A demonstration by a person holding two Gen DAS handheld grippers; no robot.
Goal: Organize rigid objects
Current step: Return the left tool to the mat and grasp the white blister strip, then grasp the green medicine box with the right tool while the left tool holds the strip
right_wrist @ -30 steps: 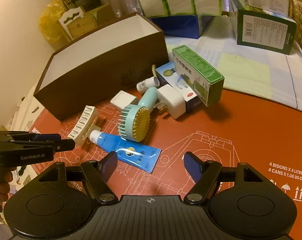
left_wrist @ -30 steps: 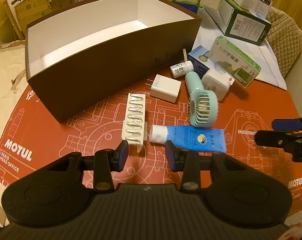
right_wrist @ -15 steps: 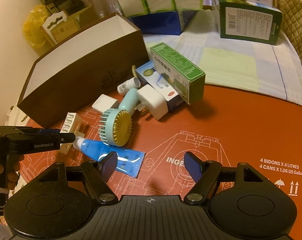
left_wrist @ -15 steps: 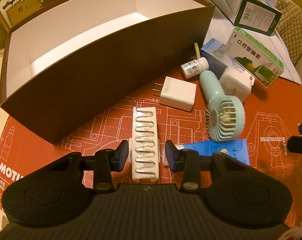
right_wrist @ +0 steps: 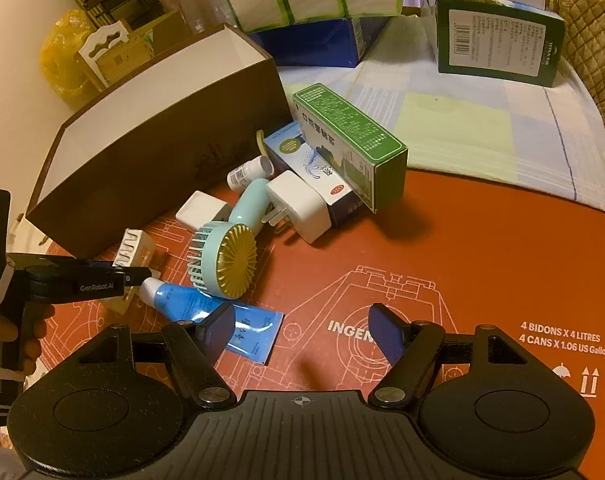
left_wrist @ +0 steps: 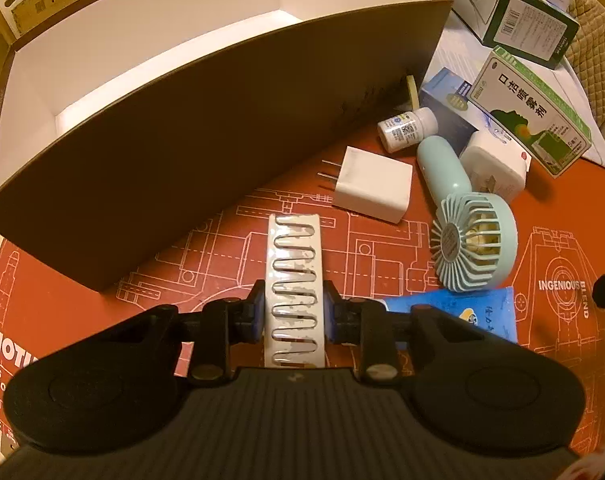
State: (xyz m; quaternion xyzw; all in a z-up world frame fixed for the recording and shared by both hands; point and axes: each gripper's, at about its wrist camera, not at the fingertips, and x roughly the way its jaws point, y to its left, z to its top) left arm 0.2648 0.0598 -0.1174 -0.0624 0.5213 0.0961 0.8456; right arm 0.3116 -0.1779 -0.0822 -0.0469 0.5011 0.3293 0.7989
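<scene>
**A:** What is the left gripper (left_wrist: 294, 312) doing?

**B:** Its two pads are pressing against both long sides of a white rack with a metal zigzag wire (left_wrist: 293, 280) — lying on the red printed mat (left_wrist: 382, 256), just near of the open brown box (left_wrist: 206, 120).

**A:** And the right gripper (right_wrist: 302, 330)?

**B:** It is hovering with jaws spread wide, gripping nothing, over the mat.

**A:** What is lying around the rack?

**B:** To its right, a blue tube (left_wrist: 474, 312) and a mint handheld fan (left_wrist: 472, 246); farther off, a white charger (left_wrist: 372, 190), a small white bottle (left_wrist: 406, 128), a white plug adapter (left_wrist: 496, 166) and a green carton (left_wrist: 532, 106).
</scene>
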